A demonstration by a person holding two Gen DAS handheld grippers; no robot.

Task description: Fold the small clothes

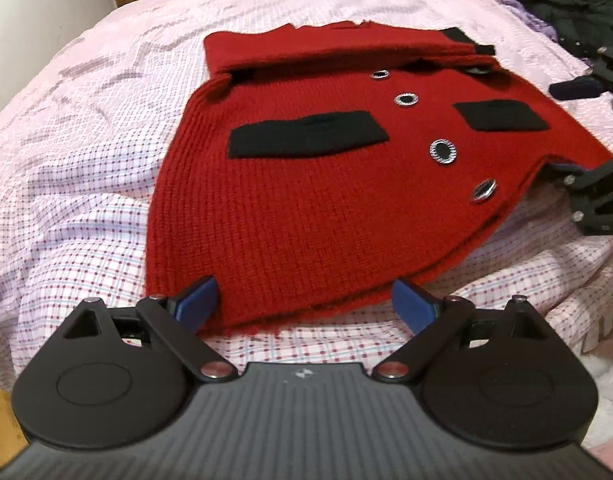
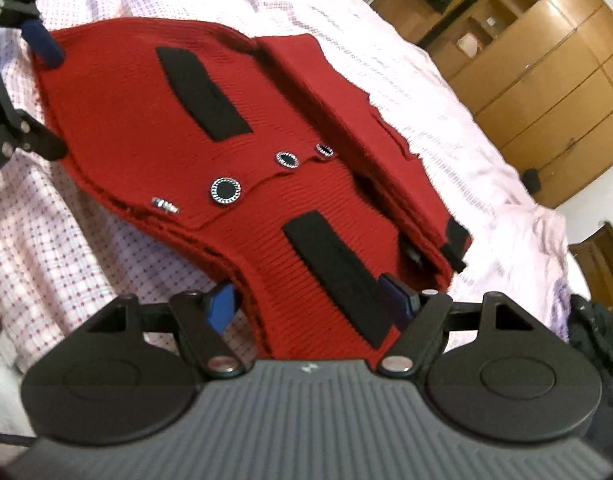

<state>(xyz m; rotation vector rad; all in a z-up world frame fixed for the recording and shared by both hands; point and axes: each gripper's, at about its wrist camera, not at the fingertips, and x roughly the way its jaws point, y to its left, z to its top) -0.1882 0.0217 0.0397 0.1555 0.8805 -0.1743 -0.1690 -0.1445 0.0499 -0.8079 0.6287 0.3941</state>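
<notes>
**Red cardigan on the bed, both grippers at its hem**

The left gripper has its jaws spread wide astride the hem of the red cardigan lying on the checked bedsheet. The right gripper is likewise spread over the opposite edge.

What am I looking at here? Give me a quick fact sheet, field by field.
garment: red knit cardigan, black pocket flaps, ringed buttons
state: lying on the bed, top part folded over
surface: checked bedsheet
left gripper: open, fingers either side of the hem
right gripper: open, at the cardigan's side edge
nearby: dark clothes
</notes>
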